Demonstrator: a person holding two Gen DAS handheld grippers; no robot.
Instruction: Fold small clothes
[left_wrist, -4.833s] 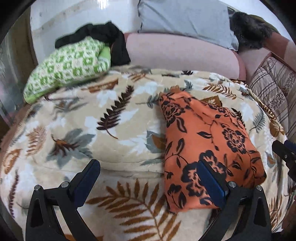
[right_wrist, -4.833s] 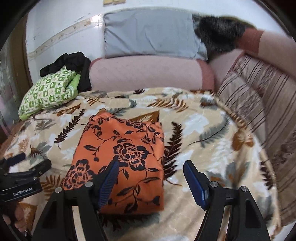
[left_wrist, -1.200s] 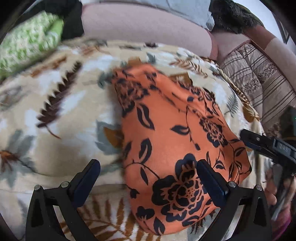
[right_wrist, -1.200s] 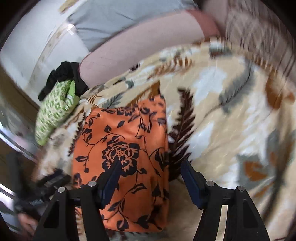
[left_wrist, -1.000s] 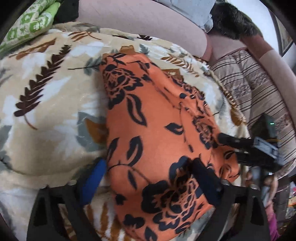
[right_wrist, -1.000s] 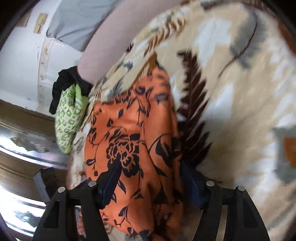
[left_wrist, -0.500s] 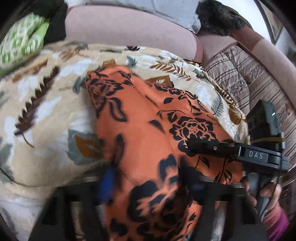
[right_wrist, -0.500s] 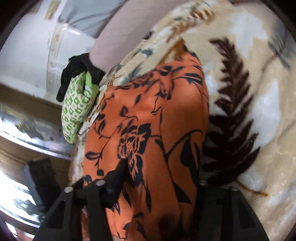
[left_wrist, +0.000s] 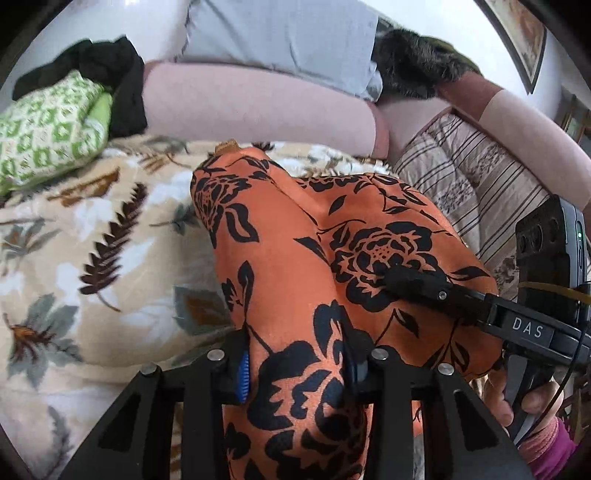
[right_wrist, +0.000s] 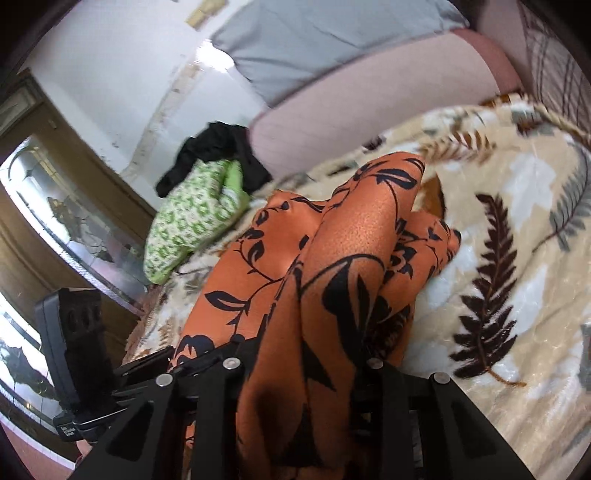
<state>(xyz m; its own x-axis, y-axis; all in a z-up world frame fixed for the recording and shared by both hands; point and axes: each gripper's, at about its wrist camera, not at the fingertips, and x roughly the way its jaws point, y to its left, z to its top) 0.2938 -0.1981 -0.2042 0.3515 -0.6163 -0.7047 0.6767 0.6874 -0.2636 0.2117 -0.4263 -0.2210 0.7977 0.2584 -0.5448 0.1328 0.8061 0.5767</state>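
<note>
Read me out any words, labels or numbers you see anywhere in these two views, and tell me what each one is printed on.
"DAS": white letters on the side of the right gripper, seen in the left wrist view.
Small white print on the base of the left gripper, in the right wrist view: too small to read.
Nothing else carries text.

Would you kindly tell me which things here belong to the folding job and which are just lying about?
In the job:
- orange floral garment
- left hand-held gripper, closing on it
- right hand-held gripper, closing on it

Lying about:
- green patterned bundle
- black clothing
- grey pillow
</note>
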